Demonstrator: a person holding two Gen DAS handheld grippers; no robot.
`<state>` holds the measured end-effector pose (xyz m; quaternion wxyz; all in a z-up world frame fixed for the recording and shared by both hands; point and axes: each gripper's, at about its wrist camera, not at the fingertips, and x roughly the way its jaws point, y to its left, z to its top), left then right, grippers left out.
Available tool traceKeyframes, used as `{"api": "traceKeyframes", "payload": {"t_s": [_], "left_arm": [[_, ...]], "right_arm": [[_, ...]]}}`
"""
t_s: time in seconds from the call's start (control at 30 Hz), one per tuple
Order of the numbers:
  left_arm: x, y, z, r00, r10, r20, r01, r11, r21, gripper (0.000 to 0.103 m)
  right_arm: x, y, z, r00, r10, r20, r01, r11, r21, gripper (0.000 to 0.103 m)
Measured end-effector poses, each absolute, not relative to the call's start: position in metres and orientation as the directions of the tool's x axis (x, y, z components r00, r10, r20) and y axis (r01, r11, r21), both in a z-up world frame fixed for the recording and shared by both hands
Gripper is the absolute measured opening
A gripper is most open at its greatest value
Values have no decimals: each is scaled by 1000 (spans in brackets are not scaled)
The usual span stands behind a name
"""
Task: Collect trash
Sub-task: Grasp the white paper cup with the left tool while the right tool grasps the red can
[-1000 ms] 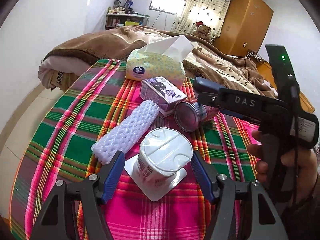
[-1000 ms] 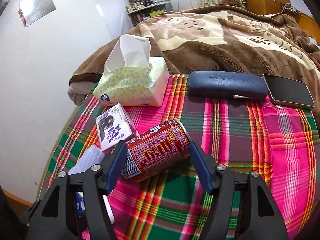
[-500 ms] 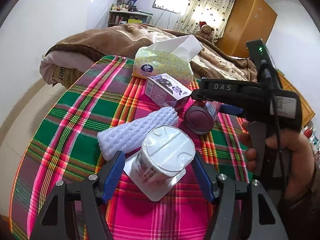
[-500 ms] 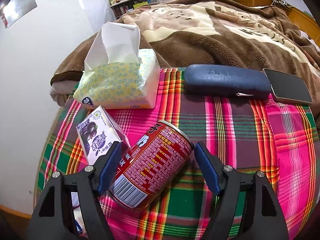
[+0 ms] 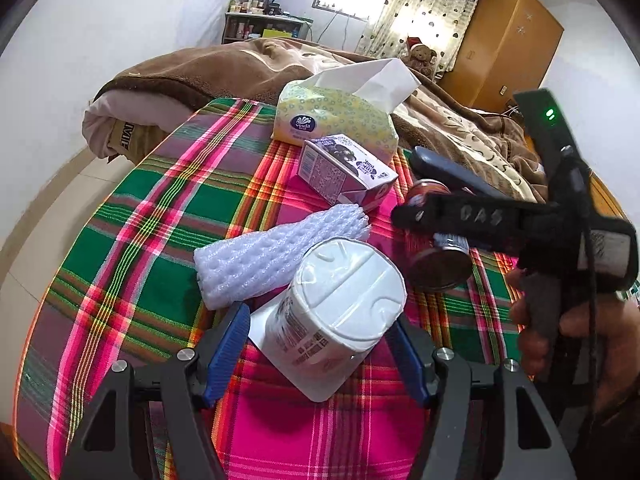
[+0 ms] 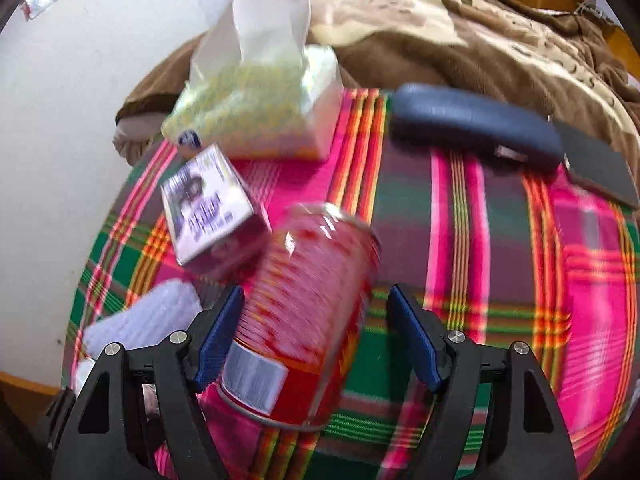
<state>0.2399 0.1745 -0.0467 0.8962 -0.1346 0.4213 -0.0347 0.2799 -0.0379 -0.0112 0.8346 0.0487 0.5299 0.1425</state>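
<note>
the left gripper (image 5: 318,354) jaws sit apart around a white cup (image 5: 334,304); the right gripper (image 6: 316,334) jaws sit apart around a red can (image 6: 304,320). foam wrap (image 5: 276,252), milk carton (image 5: 346,174) and tissue pack (image 5: 332,116) crowd the table (image 5: 152,216).

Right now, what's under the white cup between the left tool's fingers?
The tilted white cup rests on a flat white square sheet on the plaid cloth. One corner shows; the cup hides the rest.

Motion blur smears the red can (image 6: 308,312) and purple carton (image 6: 206,204); the phone (image 6: 600,164) is cut off at the table's far right edge.
</note>
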Motion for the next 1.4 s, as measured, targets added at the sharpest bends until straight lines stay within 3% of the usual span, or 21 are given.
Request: {"api": "traceKeyframes", "payload": {"t_s": [0.3, 0.4, 0.5, 1.4], "left_arm": [[244, 176, -48, 639, -174, -749, -57, 961, -272, 68], [245, 176, -47, 641, -171, -748, -62, 960, -272, 67], [247, 177, -50, 632, -184, -753, -63, 956, -287, 57], [200, 126, -8, 673, -185, -716, 19, 972, -233, 56]], "right_arm": [[269, -45, -2, 471, 293, -832, -213, 953, 215, 75], [267, -39, 2, 496, 279, -822, -249, 953, 174, 57], [267, -40, 4, 500, 276, -821, -245, 954, 171, 57], [200, -105, 34, 587, 312, -747, -203, 950, 237, 55]]}}
